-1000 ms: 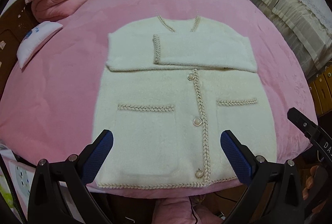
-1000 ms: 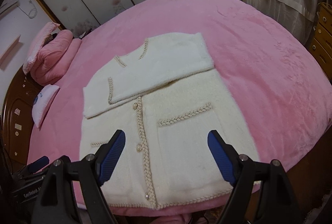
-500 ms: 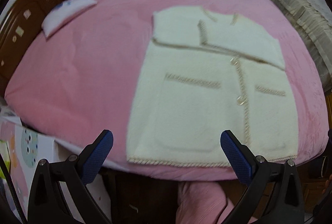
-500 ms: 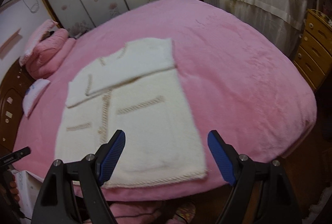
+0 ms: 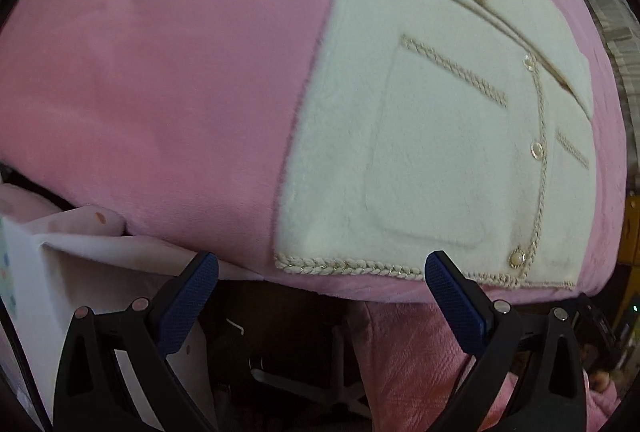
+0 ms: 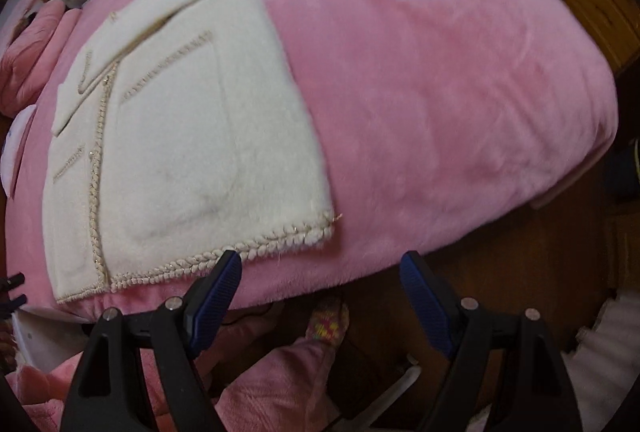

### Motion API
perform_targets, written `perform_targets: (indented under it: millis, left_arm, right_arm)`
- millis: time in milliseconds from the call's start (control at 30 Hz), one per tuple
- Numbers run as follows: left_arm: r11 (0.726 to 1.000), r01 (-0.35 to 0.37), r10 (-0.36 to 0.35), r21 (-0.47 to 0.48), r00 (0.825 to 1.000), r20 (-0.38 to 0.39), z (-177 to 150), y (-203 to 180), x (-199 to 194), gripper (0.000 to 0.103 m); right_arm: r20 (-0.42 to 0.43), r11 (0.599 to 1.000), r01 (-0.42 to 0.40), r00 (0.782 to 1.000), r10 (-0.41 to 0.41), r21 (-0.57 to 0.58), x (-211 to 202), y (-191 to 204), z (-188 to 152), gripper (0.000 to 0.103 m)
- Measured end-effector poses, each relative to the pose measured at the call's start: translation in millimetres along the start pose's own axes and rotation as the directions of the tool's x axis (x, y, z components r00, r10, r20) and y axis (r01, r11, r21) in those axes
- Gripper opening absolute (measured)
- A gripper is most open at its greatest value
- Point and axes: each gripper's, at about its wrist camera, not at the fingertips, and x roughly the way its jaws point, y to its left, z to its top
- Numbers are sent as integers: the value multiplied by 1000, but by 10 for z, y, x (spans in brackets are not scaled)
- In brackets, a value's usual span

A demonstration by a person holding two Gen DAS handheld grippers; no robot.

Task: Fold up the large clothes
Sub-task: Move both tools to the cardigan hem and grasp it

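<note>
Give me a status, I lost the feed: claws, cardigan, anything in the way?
Left claw open, empty, at the cardigan hem's corner. Right claw open, empty, at the opposite corner. Cardigan flat on pink bedspread, sleeves folded in. Nothing blocking.

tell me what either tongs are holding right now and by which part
Nothing: left tongs and right tongs are open, clear of the cardigan's hem.

Both wrist views look steeply down, close over the near edge of the pink bed (image 5: pixel 160 72). The left sees the cream cardigan (image 5: pixel 420 152) to its right, the right sees it (image 6: pixel 192 136) to its left; they share its braided hem.
</note>
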Motion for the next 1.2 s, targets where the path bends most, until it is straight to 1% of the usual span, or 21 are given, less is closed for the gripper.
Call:
perform_targets:
  millis: [33,100,167,233,333,400,533,567,667,733,767,800,833,900,933,1000,1067,1100,1133,1167,1200]
  left_arm:
    - [1000,14,-14,6,1000,-25,28,-1,48,102]
    - [999,41,-40,13,996,-76,69,12,166,102]
    - [999,44,-41,20,992,-118,111,13,282,102]
    - [999,32,-27,30,988,-149,128,29,416,102]
    - [999,12,-5,35,981,-192,153,92,614,102]
    - [999,-22,30,38,975,-218,188,147,741,102]
    - [997,-72,76,23,958,-278,275,233,978,102]
    - [997,-72,75,23,955,-286,297,239,1016,102]
    - [998,-55,65,43,957,-284,343,204,1059,102]
    - [998,-46,59,52,954,-295,359,178,1085,102]
    - [998,-36,51,52,952,-301,367,165,1090,99]
    - [998,-28,43,53,951,-306,375,151,1088,94]
    - [998,-22,37,52,950,-309,384,135,1085,92]
    - [999,-20,31,39,949,-313,393,95,1064,82]
    - [999,-26,35,32,948,-316,394,86,1050,80]
    - [999,-50,53,17,947,-318,389,30,1047,69]
    - [997,-82,81,12,948,-309,379,-25,1030,64]
    - [996,-91,91,13,949,-302,369,-59,1014,57]
    - [995,-96,96,15,950,-297,361,-82,992,53]
    - [995,-98,98,15,951,-292,354,-116,960,41]
    - [995,-95,95,12,956,-279,352,-155,911,25]
  right_arm:
    - [-34,1000,-20,999,21,17,72,-19,5,82]
    - [-87,999,-33,996,35,23,180,-25,10,82]
    - [-121,1000,-25,992,27,19,258,-22,6,82]
    - [-141,999,-20,990,24,30,309,-36,13,82]
    - [-145,999,-20,989,26,39,365,-72,74,82]
    - [-143,999,-15,989,20,40,393,-91,127,82]
    - [-156,998,5,988,5,64,501,-126,301,82]
    - [-156,997,0,988,13,79,523,-124,349,82]
    - [-137,994,-30,990,44,104,545,-94,484,79]
    - [-127,995,-27,991,39,98,575,-40,580,75]
    - [-127,995,-24,991,35,93,596,-7,628,73]
    - [-128,995,-28,991,40,91,615,18,665,69]
    - [-135,995,-31,990,43,90,638,45,698,64]
    - [-158,996,-29,987,42,82,677,89,743,57]
    - [-164,997,-31,986,43,75,683,109,752,53]
    - [-170,997,-28,985,40,71,681,131,753,50]
    - [-180,994,-37,982,54,101,675,125,748,42]
    - [-184,992,-39,981,60,118,668,125,745,34]
    - [-188,989,-41,980,68,144,660,112,744,25]
    - [-192,986,-40,979,71,163,650,97,747,21]
    - [-194,983,-39,978,74,179,629,71,762,13]
